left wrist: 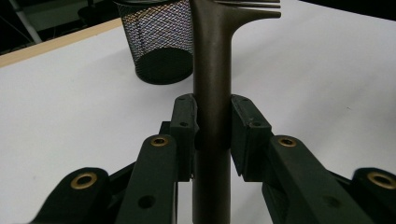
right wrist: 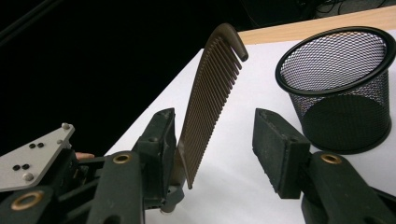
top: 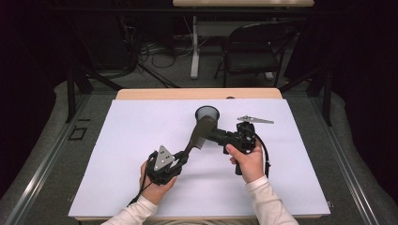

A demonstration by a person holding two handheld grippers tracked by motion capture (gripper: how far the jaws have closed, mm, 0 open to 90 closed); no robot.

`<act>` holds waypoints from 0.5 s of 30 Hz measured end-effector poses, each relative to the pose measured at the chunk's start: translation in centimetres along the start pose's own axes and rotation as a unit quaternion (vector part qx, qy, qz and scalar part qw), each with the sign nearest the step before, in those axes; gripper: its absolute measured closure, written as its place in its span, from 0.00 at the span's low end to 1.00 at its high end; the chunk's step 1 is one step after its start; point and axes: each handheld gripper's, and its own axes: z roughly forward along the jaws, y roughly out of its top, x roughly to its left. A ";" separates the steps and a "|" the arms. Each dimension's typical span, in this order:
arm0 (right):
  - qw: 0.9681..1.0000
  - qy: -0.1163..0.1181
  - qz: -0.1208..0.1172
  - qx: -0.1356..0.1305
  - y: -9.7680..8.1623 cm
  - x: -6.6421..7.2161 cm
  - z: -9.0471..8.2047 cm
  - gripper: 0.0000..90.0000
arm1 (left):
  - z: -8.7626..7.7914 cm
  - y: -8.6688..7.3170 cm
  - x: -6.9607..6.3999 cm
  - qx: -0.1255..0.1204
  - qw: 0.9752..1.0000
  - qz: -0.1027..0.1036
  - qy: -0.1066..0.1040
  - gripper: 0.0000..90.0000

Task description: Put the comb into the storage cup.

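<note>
A brown comb [top: 201, 133] hangs above the middle of the white-covered desk [top: 117, 154], its handle clamped between the closed jaws of the left tool [top: 180, 158], while the right tool [top: 219, 136] stands wide open around the toothed head, one pad beside the teeth and the other well clear. A black mesh cup [top: 207, 114] stands upright just beyond, toward the desk's far edge. The comb looks light and rigid, a thin plastic piece with a smooth, likely slippery handle and fine teeth that could flex or snap under pressure. The solid spine or the round handle seems the safer place to grip; squeezing across the teeth risks bending them.
</note>
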 end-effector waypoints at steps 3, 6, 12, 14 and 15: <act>1.000 0.005 0.006 -0.001 -0.1 0.0 0.0 0.57 | 0.0 0.0 0.0 0.000 1.000 -0.001 -0.002 0.81; 1.000 0.008 0.012 -0.001 -0.1 -0.1 0.0 0.59 | 0.0 0.0 -0.1 -0.001 1.000 -0.001 -0.003 0.81; 0.999 0.022 0.032 -0.005 -0.2 -0.6 0.0 0.64 | 0.1 -0.1 -0.3 0.002 1.000 0.001 -0.007 0.81; 0.999 0.022 0.034 -0.008 -0.2 -0.6 0.0 0.65 | 0.2 -0.1 -0.4 0.003 1.000 0.002 -0.009 0.81; 0.999 0.024 0.034 -0.010 -0.2 -0.7 -0.1 0.67 | 0.2 -0.1 -0.4 0.004 1.000 0.002 -0.010 0.81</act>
